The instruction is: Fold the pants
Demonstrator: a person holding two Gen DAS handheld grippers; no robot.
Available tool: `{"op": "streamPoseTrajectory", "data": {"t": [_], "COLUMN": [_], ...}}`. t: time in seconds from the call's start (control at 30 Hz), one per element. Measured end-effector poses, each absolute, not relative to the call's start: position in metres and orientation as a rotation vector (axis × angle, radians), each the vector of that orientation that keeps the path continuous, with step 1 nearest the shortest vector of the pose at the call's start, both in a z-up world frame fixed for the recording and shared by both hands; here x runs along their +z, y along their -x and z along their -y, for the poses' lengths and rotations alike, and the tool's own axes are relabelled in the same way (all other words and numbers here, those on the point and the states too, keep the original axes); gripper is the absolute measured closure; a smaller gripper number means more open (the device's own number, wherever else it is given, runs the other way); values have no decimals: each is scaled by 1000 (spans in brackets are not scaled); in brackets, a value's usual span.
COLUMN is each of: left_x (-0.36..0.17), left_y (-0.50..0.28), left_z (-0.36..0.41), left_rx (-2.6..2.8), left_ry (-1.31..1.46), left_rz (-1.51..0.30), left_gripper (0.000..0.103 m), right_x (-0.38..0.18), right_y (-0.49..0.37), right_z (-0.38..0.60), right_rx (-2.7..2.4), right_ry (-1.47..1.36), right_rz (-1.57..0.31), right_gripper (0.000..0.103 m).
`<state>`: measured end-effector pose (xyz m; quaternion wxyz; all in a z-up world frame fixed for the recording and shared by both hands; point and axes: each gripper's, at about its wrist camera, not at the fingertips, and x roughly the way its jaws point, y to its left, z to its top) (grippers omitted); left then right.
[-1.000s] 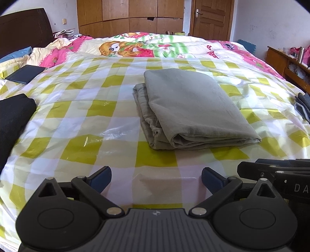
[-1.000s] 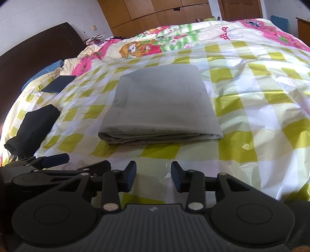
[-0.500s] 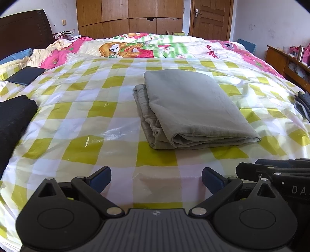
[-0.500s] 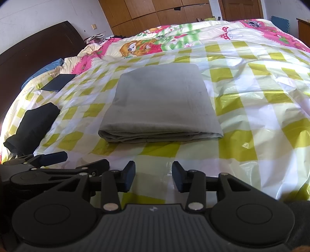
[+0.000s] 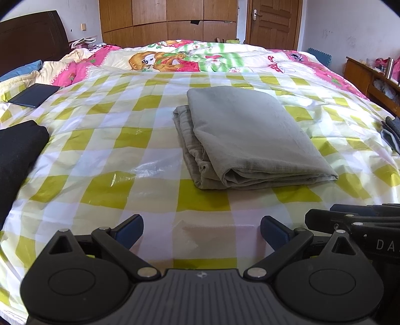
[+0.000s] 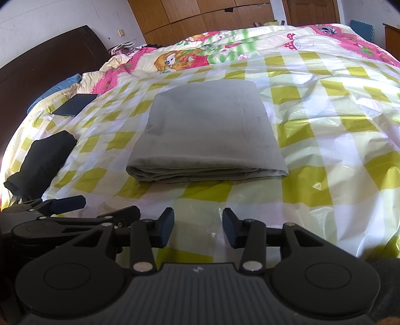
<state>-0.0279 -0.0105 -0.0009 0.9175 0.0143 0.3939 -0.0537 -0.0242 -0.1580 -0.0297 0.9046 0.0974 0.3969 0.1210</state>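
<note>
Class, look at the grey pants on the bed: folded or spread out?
Folded: the grey pants form a compact rectangle, stacked layers showing along the near edge.

Bedroom, daylit.
Wood wardrobe (image 5: 167, 22) at 12 o'clock, door (image 5: 273, 22) at 1, dark headboard (image 5: 30, 40) at 10, white walls (image 5: 350, 27), wooden side cabinet (image 5: 360, 75) at 2.

I see a bright daylit room in both views, with sunlight falling across the checked plastic sheet (image 5: 105, 160) and throwing white glare at centre left in the left view and at right in the right view. The folded pants (image 6: 207, 132) cast a soft shadow along their near edge. Focus is sharp throughout. Fisheye bending curves the edges, and the corners are vignetted black.
</note>
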Motion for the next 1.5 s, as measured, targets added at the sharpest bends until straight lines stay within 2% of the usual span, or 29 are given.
{"op": "streamPoseTrajectory", "data": {"t": [1.5], "left_x": [2], "left_y": [33], "left_z": [7], "left_rx": [-105], "left_ry": [-24], "left_rz": [-819], "left_gripper": [0], "right_x": [-29], "right_y": [26], "right_z": [157], "right_rx": [248], "right_ry": [-197], "right_rz": [-819], "right_gripper": [56]}}
